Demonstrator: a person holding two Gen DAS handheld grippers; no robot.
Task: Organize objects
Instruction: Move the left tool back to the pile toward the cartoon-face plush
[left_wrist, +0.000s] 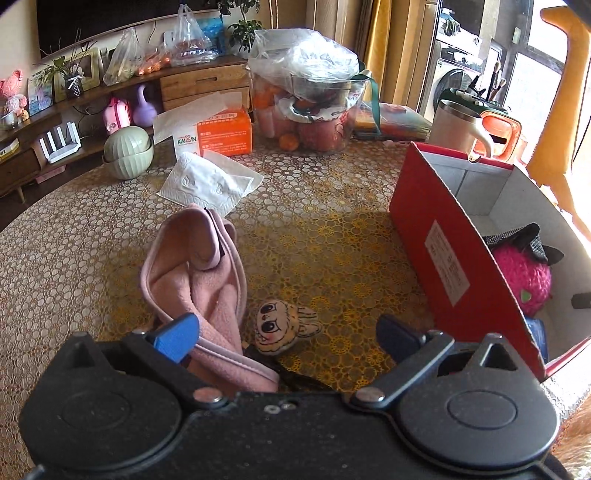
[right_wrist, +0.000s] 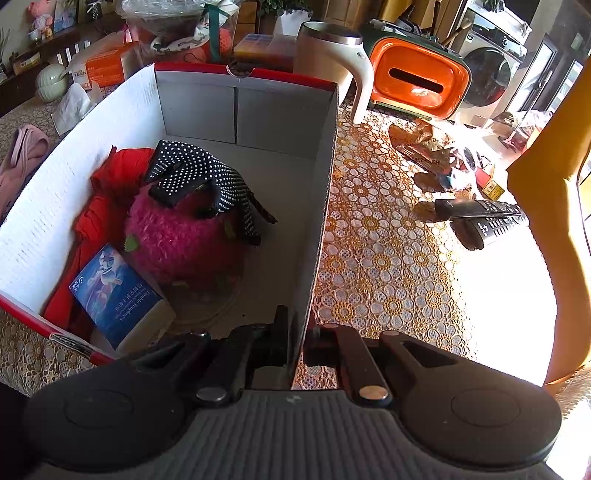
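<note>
So over at 9 o'clock on the lace-patterned surface (left_wrist: 314, 206) there's a crumpled pink fleece cloth (left_wrist: 199, 273), and the left tongs (left_wrist: 284, 338) hang wide apart right above its near end, blue pad on one side. Just beside the cloth, between the fingers, lies a small tan cartoon-face plush (left_wrist: 282, 326). Moving toward 3 o'clock you get the red cardboard box with white inside (right_wrist: 110, 110), holding a fuzzy magenta knitted ball (right_wrist: 181, 236), a black white-dotted fabric piece (right_wrist: 199, 173) draped on it, red cloth (right_wrist: 99, 210) and a blue printed packet (right_wrist: 114, 295). The right tongs (right_wrist: 297, 339) are pinched narrow on the box's right wall at 6 o'clock.
</note>
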